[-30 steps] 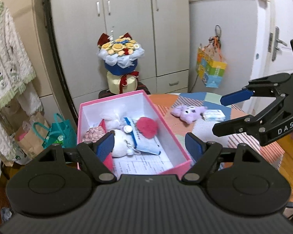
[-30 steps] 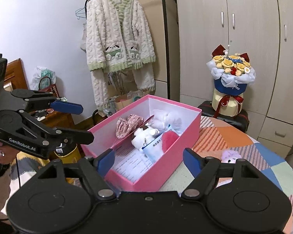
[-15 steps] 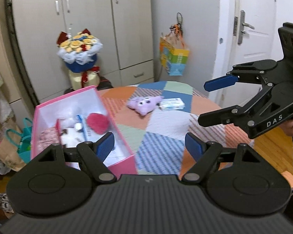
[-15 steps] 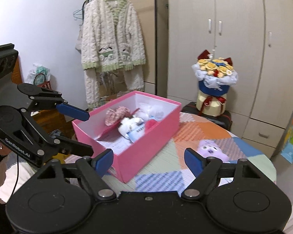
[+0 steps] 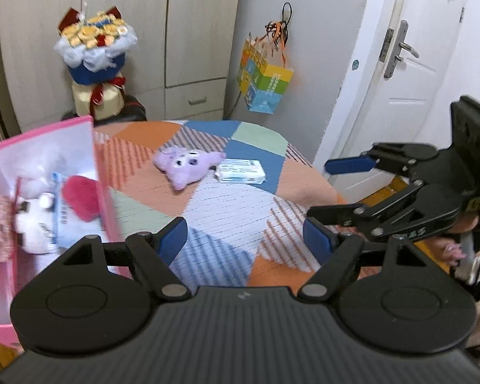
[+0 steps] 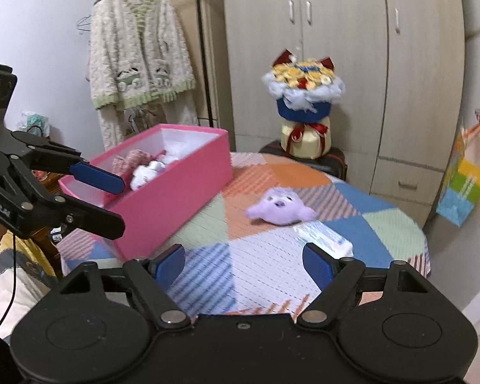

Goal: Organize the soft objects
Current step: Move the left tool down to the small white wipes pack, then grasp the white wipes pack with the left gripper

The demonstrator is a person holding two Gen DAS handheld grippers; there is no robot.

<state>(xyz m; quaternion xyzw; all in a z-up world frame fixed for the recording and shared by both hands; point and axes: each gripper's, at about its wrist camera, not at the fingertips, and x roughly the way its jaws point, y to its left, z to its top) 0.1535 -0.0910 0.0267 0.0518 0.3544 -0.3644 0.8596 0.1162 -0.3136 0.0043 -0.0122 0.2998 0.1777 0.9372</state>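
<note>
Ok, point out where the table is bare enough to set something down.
Bare patchwork table lies between the pink box, the purple plush and the near edge. Crowded: the box interior, and the far side where plush and tissue pack sit close together.

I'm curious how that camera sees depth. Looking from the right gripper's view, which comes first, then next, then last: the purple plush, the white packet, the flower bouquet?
From the right gripper:
1. White packet, just beyond its right finger.
2. Purple plush, mid-table.
3. Flower bouquet, off the table, by the wardrobe.

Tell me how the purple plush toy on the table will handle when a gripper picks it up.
The purple plush toy looks stuffed and fuzzy, so it probably squashes between pads rather than slipping. Its thin ears will likely flop. It lies flat, so rolling seems unlikely.
</note>
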